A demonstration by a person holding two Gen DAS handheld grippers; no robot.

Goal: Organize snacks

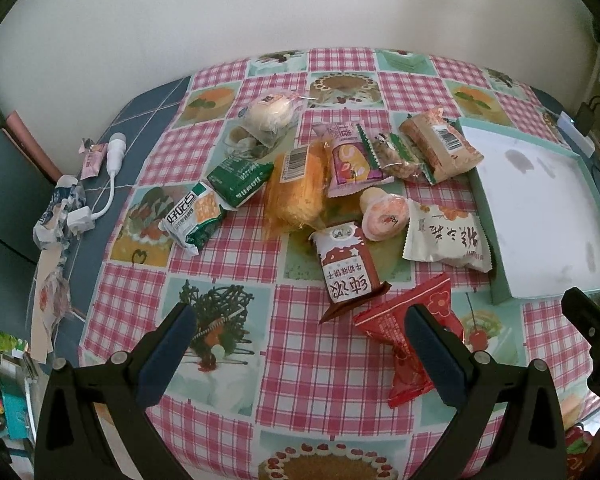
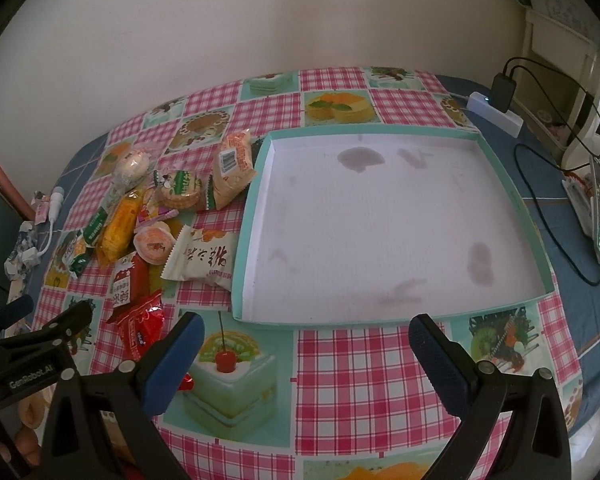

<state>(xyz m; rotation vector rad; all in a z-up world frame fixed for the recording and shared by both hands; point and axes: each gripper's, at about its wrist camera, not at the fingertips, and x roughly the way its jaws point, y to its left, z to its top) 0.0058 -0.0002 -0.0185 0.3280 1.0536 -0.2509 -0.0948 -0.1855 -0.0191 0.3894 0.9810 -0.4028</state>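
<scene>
The snacks lie in a loose heap on the checked tablecloth, none yet in the shallow teal-rimmed box, whose white floor shows only a few grey stains. So the sorting looks barely begun: this seems the approach to a first pick.

Nearest the left gripper is a red crinkled packet, lying partly under its right finger. Just ahead of that sits a brown-and-white biscuit packet, then a cream wrapper with brown lettering ahead and to the right, touching the box's near wall. Further ahead are a pink jelly cup, a yellow cake bar, green cracker packs off to the left, and a tan barcoded packet leaning on the box corner.

The left gripper is spread wide and holds nothing. The right gripper is equally wide and empty, hovering with the box directly ahead and the heap ahead on its left.

The next move probably calls for the left gripper to shift right, straddle the red packet and close. Its foil looks slippery and thin, so a low pinch across the body would serve best.
</scene>
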